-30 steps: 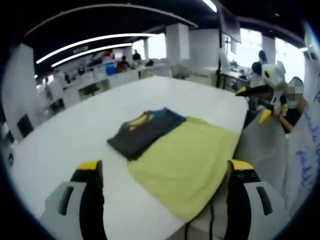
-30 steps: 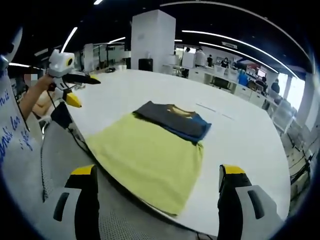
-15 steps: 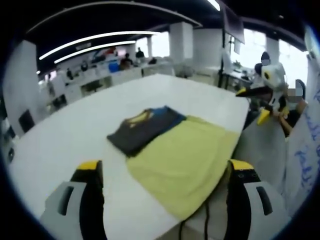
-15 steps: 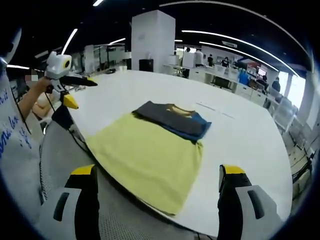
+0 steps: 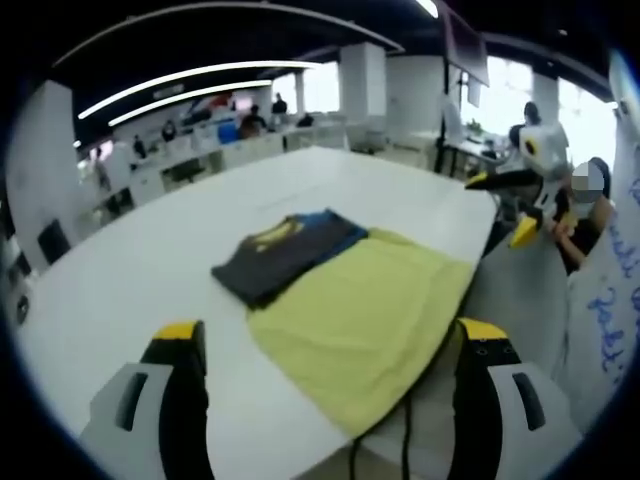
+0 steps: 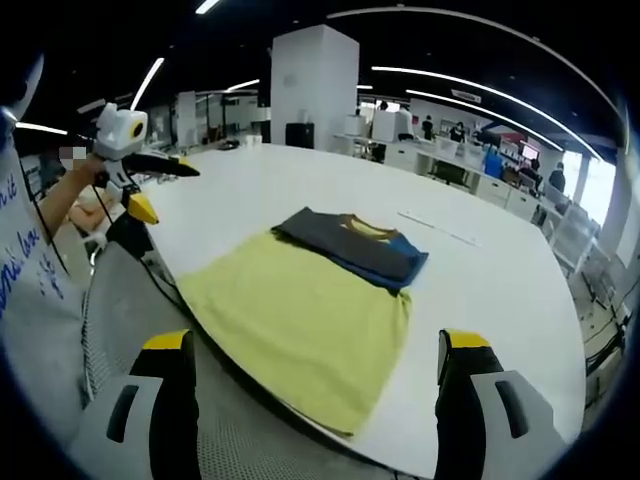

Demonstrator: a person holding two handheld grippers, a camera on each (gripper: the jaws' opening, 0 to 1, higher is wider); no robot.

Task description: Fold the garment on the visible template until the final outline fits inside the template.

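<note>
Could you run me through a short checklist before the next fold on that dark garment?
1. Left gripper open and empty: ok, fingers wide apart.
2. Right gripper open and empty: ok.
3. Dark garment fully in sight on the white table: ok, in both views.
4. Yellow template visible and flat: ok, though its near edge overhangs the table edge.
5. Garment outline inside the template: not ok; it lies mostly past the template's far edge.
6. Grippers near the garment: not ok, both held back from it.

A folded garment lies on the surface. It overlaps the template's far edge. The template reaches the surface's near edge.
</note>
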